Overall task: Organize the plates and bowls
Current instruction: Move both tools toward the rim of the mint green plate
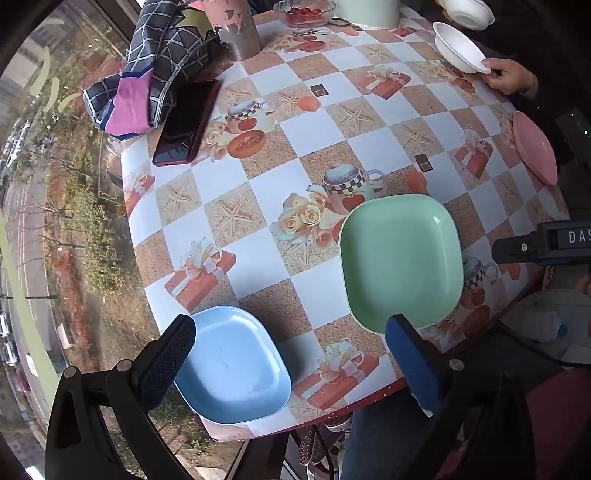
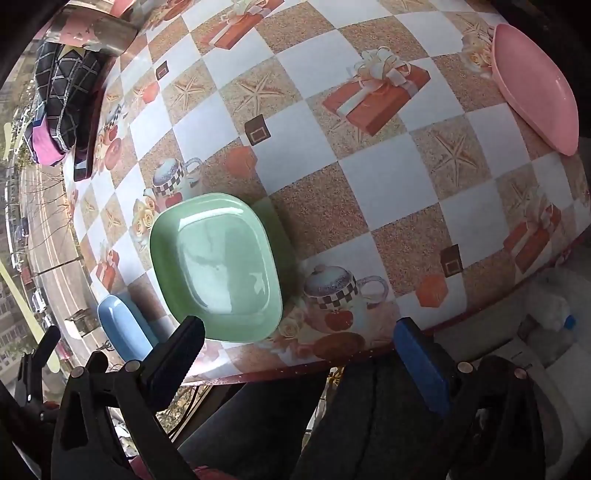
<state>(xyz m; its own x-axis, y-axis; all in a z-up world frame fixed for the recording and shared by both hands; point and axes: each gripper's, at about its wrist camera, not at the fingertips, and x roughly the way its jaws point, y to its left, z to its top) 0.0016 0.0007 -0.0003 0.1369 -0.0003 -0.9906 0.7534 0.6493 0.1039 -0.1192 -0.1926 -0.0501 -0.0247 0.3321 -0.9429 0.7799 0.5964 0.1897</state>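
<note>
White bowls [image 1: 460,48] are seen only by the left wrist; both grippers' fingers [image 1: 173,354] [image 2: 421,363] are spread, released, above the checkered bench [image 2: 369,177].

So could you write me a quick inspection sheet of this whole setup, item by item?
Surface: round table under a checked, printed cloth.
Job's things: green plate and blue plate at the near edge, apart; pink plate at the right edge; a person's hand tilts a white bowl; another white bowl behind.
Clutter: phone, patterned cloth, metal cup, glass dish.
Grippers: left hand-held gripper open, empty; right hand-held gripper open, empty.
Cables: one dark cable below the table edge.
Surroundings: window overlooking a street.
</note>
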